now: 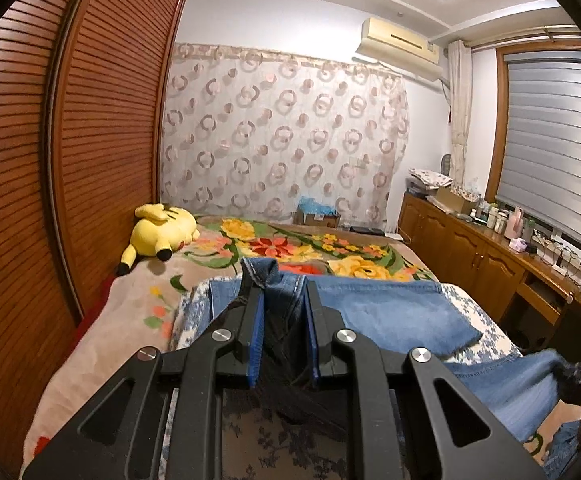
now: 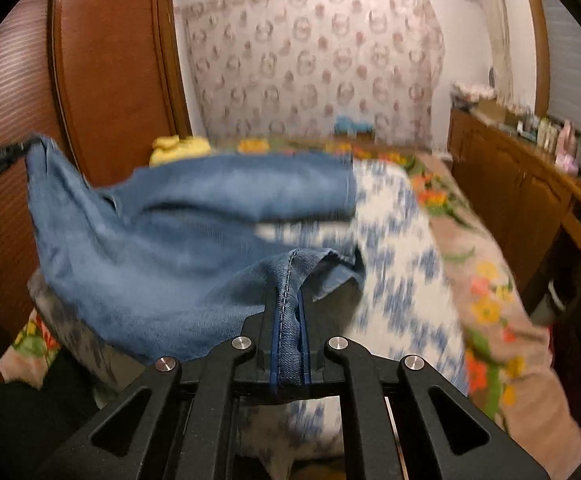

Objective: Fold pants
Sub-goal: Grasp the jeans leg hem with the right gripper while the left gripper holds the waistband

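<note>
Blue denim pants [image 1: 394,312] lie on a blue-and-white patterned cloth [image 1: 486,320] on the bed. My left gripper [image 1: 280,292] is shut on a bunched edge of the pants, which rises between its pads. My right gripper [image 2: 288,300] is shut on a stitched hem of the same pants [image 2: 178,248] and holds it above the bed; the denim hangs from it to the left, where the other gripper [image 2: 2,156] holds the far corner. The right wrist view is motion-blurred.
A yellow plush toy [image 1: 162,232] lies on the floral blanket [image 1: 290,244] by the slatted wooden wardrobe [image 1: 70,160] on the left. A wooden counter [image 1: 502,256] with bottles runs along the right. A patterned curtain [image 1: 282,128] hangs behind the bed.
</note>
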Tool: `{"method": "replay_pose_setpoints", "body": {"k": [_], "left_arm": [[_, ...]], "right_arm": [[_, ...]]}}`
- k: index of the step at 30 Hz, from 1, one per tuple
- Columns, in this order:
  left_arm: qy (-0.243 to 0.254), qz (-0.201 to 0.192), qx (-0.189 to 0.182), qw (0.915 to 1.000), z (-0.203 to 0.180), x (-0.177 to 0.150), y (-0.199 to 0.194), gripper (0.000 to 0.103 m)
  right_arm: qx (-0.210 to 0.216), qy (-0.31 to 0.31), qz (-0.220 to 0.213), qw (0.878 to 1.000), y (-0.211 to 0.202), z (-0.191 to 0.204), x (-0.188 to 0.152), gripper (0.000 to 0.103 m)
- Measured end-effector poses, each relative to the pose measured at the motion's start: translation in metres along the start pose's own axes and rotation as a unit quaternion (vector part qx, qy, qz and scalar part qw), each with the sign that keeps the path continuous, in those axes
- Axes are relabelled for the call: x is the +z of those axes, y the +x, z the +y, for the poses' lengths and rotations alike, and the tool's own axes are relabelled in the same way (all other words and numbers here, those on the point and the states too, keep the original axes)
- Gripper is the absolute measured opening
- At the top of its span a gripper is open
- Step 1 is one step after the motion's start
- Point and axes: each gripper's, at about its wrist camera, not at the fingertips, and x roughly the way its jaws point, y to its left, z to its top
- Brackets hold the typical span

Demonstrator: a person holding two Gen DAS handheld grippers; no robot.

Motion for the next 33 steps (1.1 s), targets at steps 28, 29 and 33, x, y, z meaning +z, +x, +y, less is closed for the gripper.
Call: {"method": "replay_pose_setpoints", "body": {"k": [28,29,33], "left_arm": [[-0.009,0.033,0.038,0.9987,0.038,0.047,0.129,0.019],[-0.009,0.035,0.04,0.9985,0.04,0.049,0.136,0.019],[-0.005,0.052,0.049,0.9974,0.044,0.052,0.171,0.019]], "right_arm": [[-0.036,-0.07,-0.009,0.997,0.114,-0.004,0.138,0.007],[-0.037,-0.07,-0.005,0.997,0.119,-0.004,0.143,0.007],[-0.048,-0.072,0.014,0.996,0.15,-0.003,0.161,0.007]]}}
